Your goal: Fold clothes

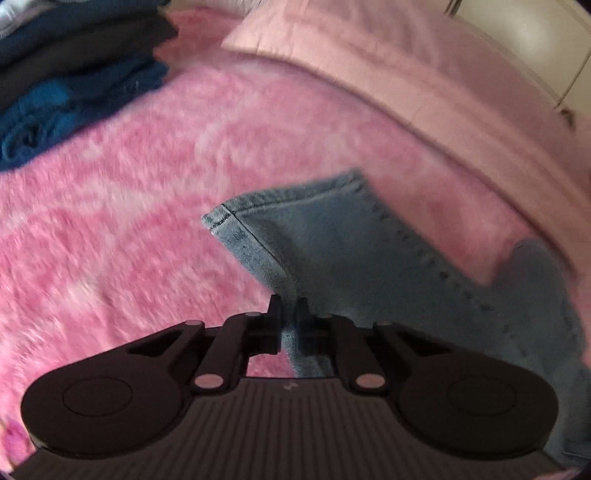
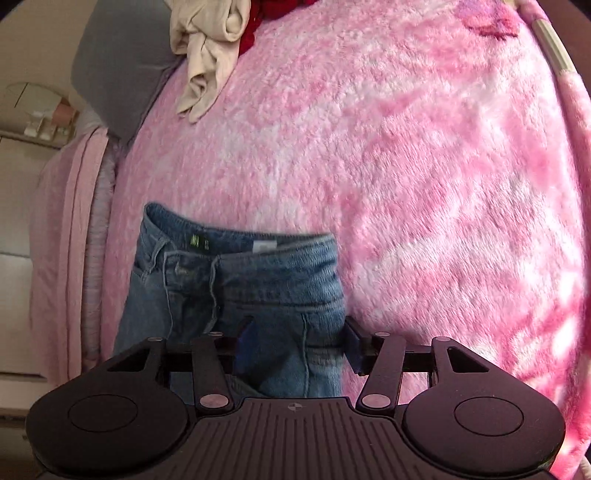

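Two grippers are at work on one pair of light blue jeans (image 2: 236, 291) lying on a fluffy pink blanket (image 2: 424, 184). In the left wrist view the left gripper (image 1: 289, 310) has its jaws drawn together, pinching a fold of denim at one trouser leg (image 1: 314, 240), whose stitched hem corner points toward ten o'clock. In the right wrist view the right gripper (image 2: 297, 341) has its jaws spread wide, with the hip part of the jeans bunched between them; whether the fingers touch the cloth cannot be told. The waistband sits at twelve o'clock from those jaws, with two small labels inside it, one bearing green marks (image 2: 192, 242) too blurred to read, one plain white (image 2: 265, 246). Farther out, a stack of at least three folded dark garments (image 1: 74, 74), navy, black and blue, rests at ten o'clock in the left view, and one pale pink sheet (image 1: 424, 74) runs along at one o'clock. In the right view one crumpled cream garment (image 2: 207, 48) lies at eleven o'clock, touching something red (image 2: 255, 22).
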